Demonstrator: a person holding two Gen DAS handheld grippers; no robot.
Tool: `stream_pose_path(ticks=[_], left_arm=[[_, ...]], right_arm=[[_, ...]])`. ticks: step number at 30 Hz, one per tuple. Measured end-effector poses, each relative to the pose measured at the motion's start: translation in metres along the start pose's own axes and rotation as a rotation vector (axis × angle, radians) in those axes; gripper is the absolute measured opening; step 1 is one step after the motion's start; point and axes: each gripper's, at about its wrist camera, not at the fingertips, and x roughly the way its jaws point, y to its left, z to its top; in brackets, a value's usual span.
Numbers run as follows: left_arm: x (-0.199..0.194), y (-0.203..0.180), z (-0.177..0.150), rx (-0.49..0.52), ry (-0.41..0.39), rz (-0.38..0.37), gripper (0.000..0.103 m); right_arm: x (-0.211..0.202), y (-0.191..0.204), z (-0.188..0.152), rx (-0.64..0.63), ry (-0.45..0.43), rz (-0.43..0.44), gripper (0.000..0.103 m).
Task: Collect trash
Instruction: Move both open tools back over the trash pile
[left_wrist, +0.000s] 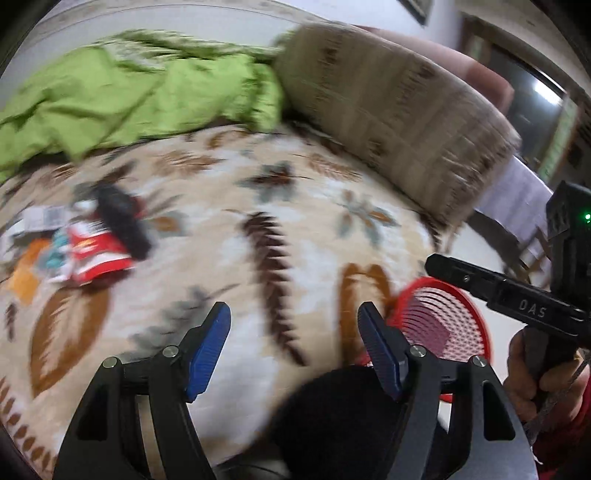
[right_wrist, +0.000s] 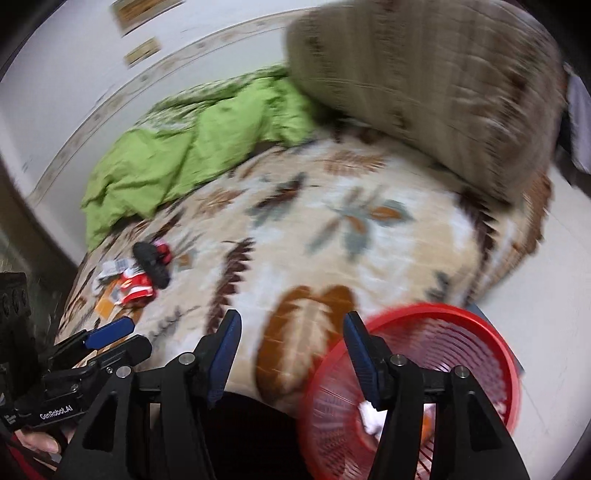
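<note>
1. Left wrist view: the left gripper (left_wrist: 294, 325) hangs over the leaf-print bedspread (left_wrist: 258, 206) with its blue pads spread wide and nothing between them.
2. The trash (left_wrist: 88, 254), a blurred heap of red, white and orange wrappers, lies far left on the bedspread, a black object (left_wrist: 123, 223) resting against it.
3. The red basket (left_wrist: 443, 321) sits at the bed's edge, just right of the gripper.
4. A green blanket (left_wrist: 147, 88) and brown pillow (left_wrist: 399, 110) lie at the far end.
5. Right wrist view: the right gripper (right_wrist: 291, 332) is also spread wide and empty.
6. The basket (right_wrist: 480, 325) stands below its right finger, white scraps (right_wrist: 369, 417) inside.
7. The trash (right_wrist: 135, 286) lies at the bed's left, well apart from the basket.
</note>
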Motion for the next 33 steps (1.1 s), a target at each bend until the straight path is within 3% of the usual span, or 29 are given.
stream_pose_path(ticks=[9, 15, 22, 26, 31, 33], left_arm=[[-0.029, 0.084, -0.014, -0.159, -0.045, 0.141, 0.070], [-0.043, 0.135, -0.017, -0.240, -0.081, 0.233, 0.071], [-0.046, 0.222, -0.013, -0.354, -0.076, 0.359, 0.072], [-0.032, 0.268, -0.001, -0.425, -0.050, 0.390, 0.072], [-0.005, 0.292, 0.026, -0.421, -0.012, 0.358, 0.072], [0.000, 0.297, 0.034, -0.390, -0.004, 0.410, 0.072]], right_arm=[[0.062, 0.101, 0.002, -0.192, 0.055, 0.109, 0.061], [0.104, 0.138, 0.005, -0.259, 0.091, 0.114, 0.061], [0.117, 0.146, 0.007, -0.254, 0.099, 0.142, 0.061], [0.116, 0.148, 0.006, -0.264, 0.093, 0.156, 0.061], [0.115, 0.145, 0.006, -0.252, 0.090, 0.181, 0.065], [0.115, 0.143, 0.006, -0.240, 0.089, 0.186, 0.065]])
